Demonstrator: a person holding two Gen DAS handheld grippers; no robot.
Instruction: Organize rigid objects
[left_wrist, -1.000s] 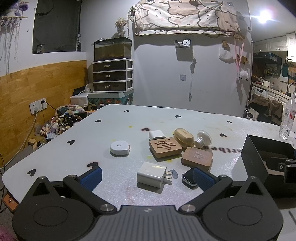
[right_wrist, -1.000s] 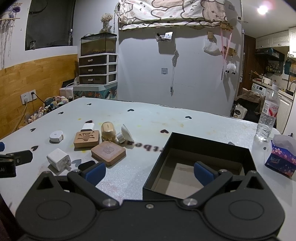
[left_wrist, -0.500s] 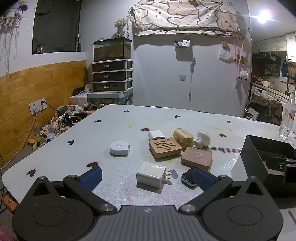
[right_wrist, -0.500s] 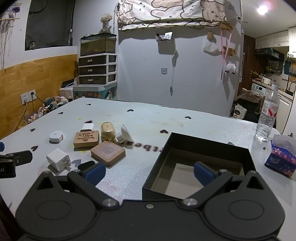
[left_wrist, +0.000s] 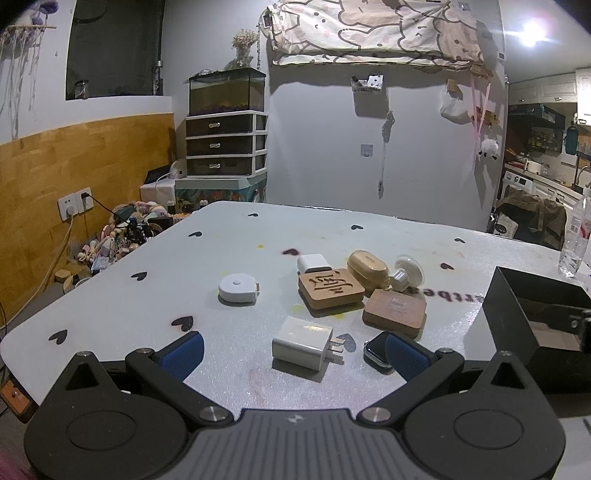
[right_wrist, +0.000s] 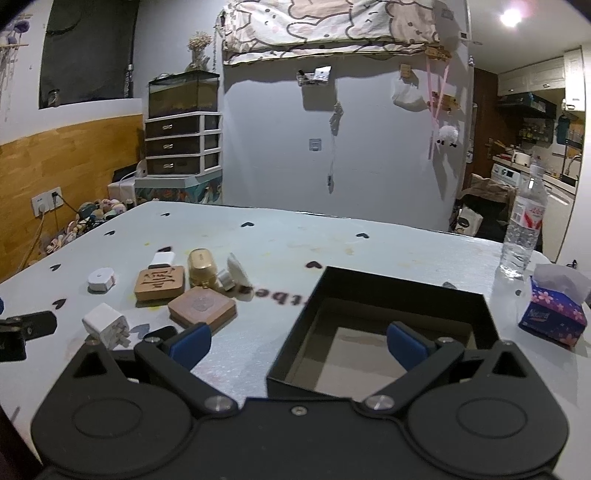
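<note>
Small objects lie grouped on the white table (left_wrist: 110, 306): a white plug charger (left_wrist: 302, 343), a dark watch face (left_wrist: 376, 350), two wooden blocks (left_wrist: 330, 288) (left_wrist: 394, 312), a tan case (left_wrist: 368, 267), a round white tape measure (left_wrist: 237, 288), a small white cube (left_wrist: 313, 263) and a white suction knob (left_wrist: 406, 274). My left gripper (left_wrist: 293, 350) is open just before the charger, holding nothing. An open black box (right_wrist: 391, 325) sits to the right. My right gripper (right_wrist: 299, 339) is open over the box's near left edge, holding nothing.
A water bottle (right_wrist: 522, 229) and a purple tissue pack (right_wrist: 554, 310) stand at the table's right side. Drawers with a fish tank (left_wrist: 225, 122) and a heap of toys (left_wrist: 122, 236) lie beyond the table's left edge.
The right gripper has edged slightly forward and up over the box. The left gripper and the objects have not visibly moved.
</note>
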